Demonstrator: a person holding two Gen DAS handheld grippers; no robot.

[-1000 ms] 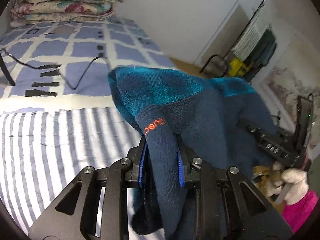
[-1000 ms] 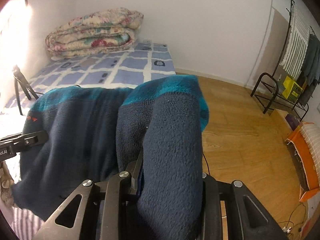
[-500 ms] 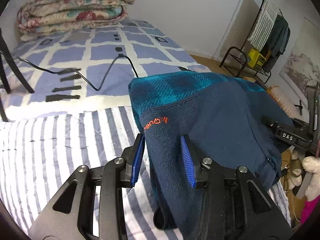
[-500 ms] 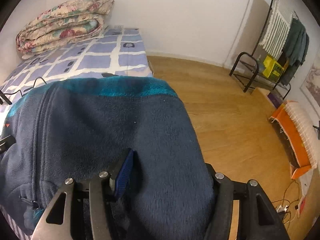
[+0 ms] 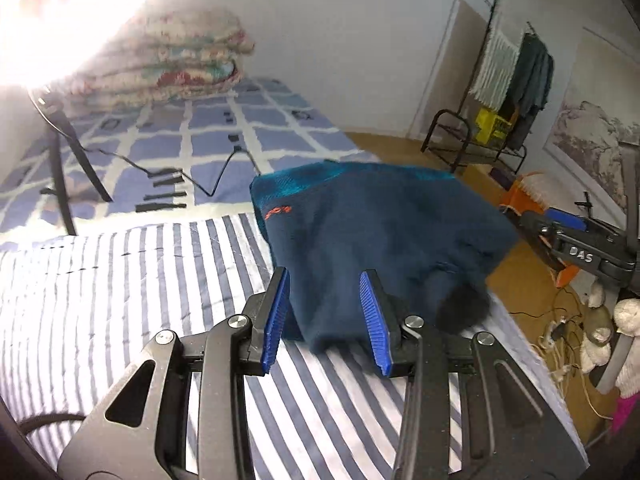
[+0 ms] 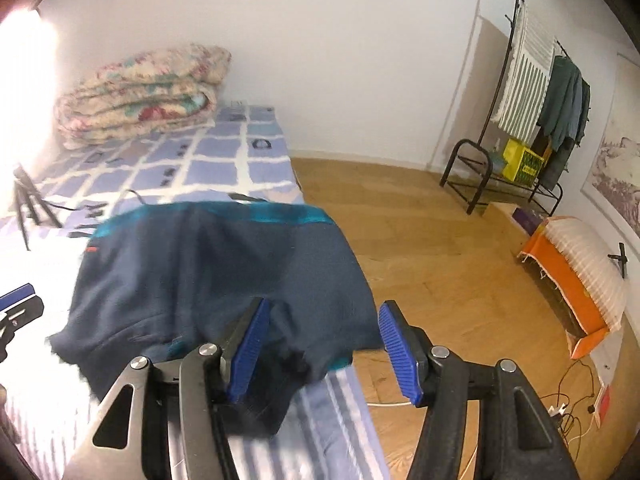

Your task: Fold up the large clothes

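Note:
A navy fleece jacket [image 5: 384,240] with a teal band and a small orange logo lies folded in a heap on the striped sheet [image 5: 140,280], near the bed's right edge. My left gripper [image 5: 325,316] stands open just above its near hem, and the blue pads do not press the cloth. In the right wrist view the same fleece [image 6: 208,272] looks blurred at its near edge. My right gripper [image 6: 324,352] is open over that edge, holding nothing. The right gripper [image 5: 568,236] also shows at the right of the left wrist view, apart from the fleece.
A folded floral quilt [image 5: 168,64] sits at the bed's far end on a blue checked cover. A black cable [image 5: 224,172] and a tripod leg [image 5: 60,160] lie beyond the sheet. Right of the bed are wood floor [image 6: 440,248], a clothes rack [image 6: 532,120] and an orange box [image 6: 568,276].
Both grippers opened and let go of the fleece, then drew back and upward. The fleece dropped onto the striped sheet and now lies free.

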